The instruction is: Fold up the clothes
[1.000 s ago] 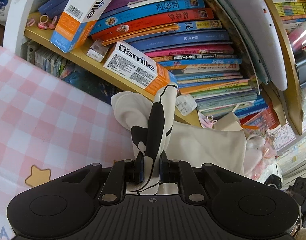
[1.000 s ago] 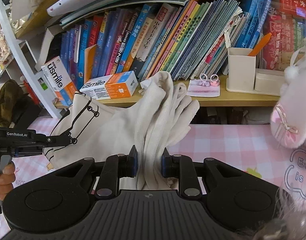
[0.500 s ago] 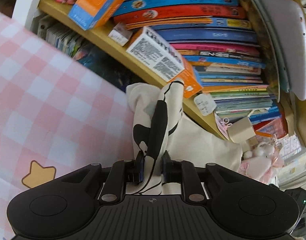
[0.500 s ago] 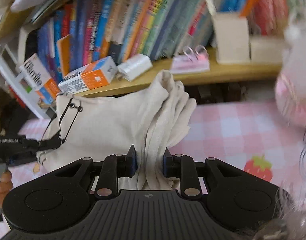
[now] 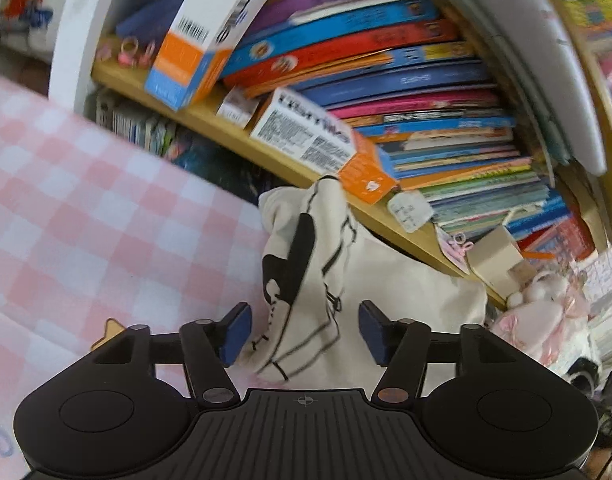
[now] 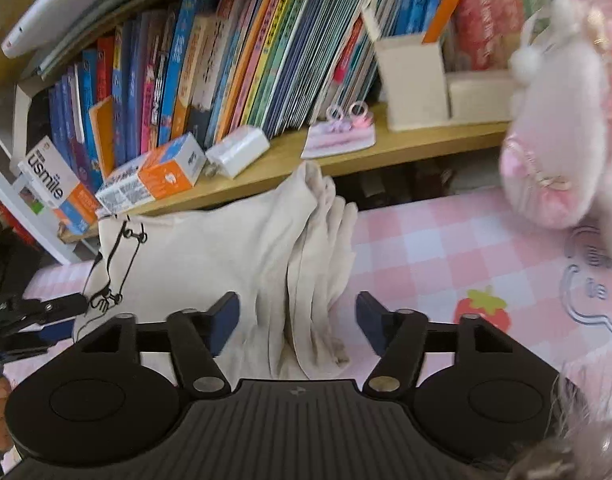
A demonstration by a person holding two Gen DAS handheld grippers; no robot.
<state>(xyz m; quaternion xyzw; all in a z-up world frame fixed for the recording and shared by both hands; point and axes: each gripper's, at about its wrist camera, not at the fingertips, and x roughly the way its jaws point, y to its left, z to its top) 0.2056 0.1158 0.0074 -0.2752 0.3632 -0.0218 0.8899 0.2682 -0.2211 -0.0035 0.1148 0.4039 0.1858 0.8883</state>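
Left tongs, matte black ribbed body, round side discs, blue pads, brass screws; right tongs alike

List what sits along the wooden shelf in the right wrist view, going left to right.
Upright usmile box → lying orange and white box → white packet → pink hair clips on a card → beige pen holder.

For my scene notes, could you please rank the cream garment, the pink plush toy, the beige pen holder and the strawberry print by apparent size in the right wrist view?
1. Cream garment
2. Pink plush toy, though nearness to the camera enlarges it
3. Beige pen holder
4. Strawberry print
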